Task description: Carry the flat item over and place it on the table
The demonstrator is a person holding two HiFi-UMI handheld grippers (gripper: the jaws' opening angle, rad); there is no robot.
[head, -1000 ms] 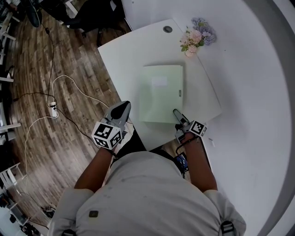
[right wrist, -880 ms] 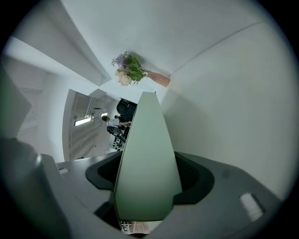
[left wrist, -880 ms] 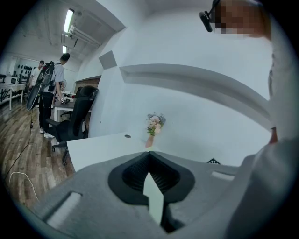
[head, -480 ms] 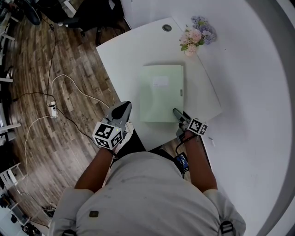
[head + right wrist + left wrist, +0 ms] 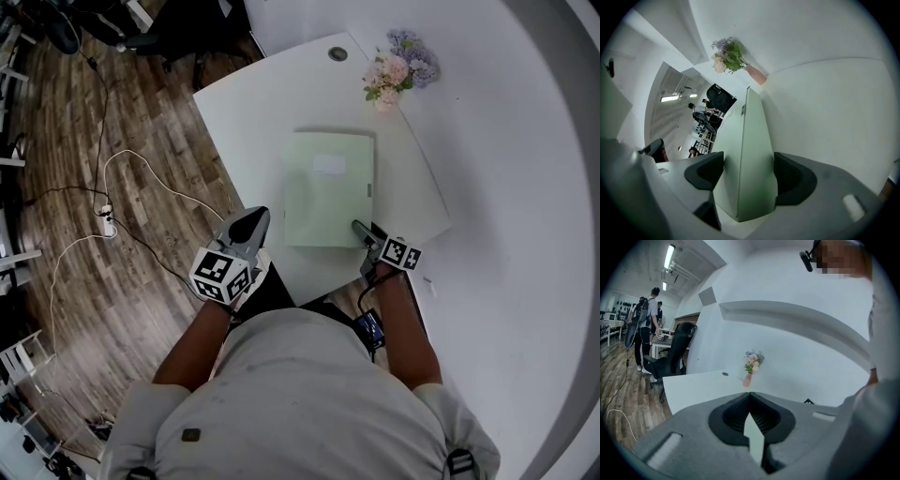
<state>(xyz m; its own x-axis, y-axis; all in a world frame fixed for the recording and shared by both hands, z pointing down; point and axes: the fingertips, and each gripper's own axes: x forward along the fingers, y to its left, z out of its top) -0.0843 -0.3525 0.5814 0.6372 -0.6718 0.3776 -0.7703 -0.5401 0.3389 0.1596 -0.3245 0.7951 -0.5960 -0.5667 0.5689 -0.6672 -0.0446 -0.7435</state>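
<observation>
Folder (image 5: 328, 190) judged light, stiff, slick; grip its lower-right edge. Right gripper (image 5: 360, 229) has just opened wide astride it; left gripper (image 5: 250, 218) is closed, empty.

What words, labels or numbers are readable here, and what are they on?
No text reads clearly anywhere.
White label on the green folder: too small to read.
Small tab on the folder's side: too blurred to read.
</observation>
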